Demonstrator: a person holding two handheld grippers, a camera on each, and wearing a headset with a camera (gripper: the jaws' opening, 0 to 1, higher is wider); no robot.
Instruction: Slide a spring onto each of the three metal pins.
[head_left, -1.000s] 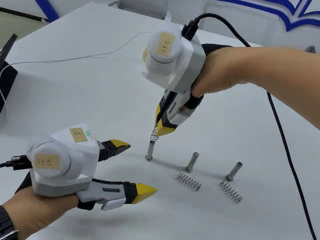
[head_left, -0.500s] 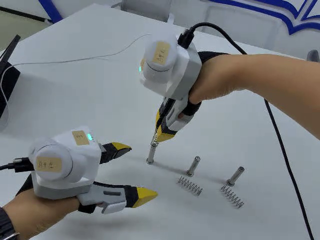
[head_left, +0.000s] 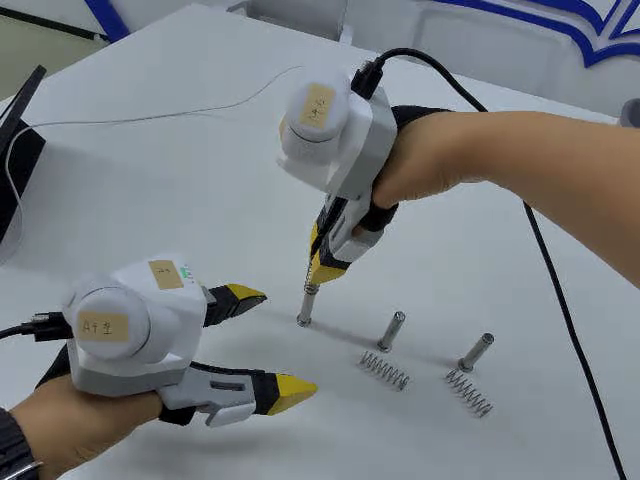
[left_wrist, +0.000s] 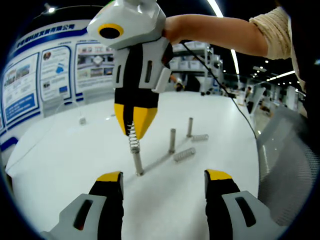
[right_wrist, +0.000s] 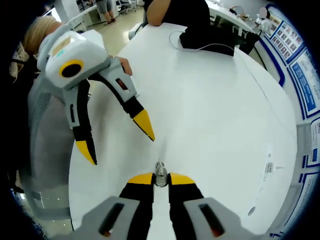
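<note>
A white table (head_left: 150, 180) is carrying the work. The right gripper (head_left: 318, 270) is pointing down at it, its jaws nearly closed and pinching a spring (left_wrist: 133, 140) directly above the nearest pin (head_left: 306, 305). The lowest coils seem to be meeting the pin's top. The left gripper (head_left: 272, 340) is hovering nearby, its jaws spread wide and holding nothing. Two other pins (head_left: 391, 330) are standing bare to the right, and two loose springs (head_left: 384, 370) are lying just beside them. The likely risk is that the spring, hanging slightly off line, catches on the pin's edge and buckles, or pops free if the pinch loosens. The left gripper view is showing coils and pin from the side, while the right gripper view is looking down the spring's end between its own jaws.
</note>
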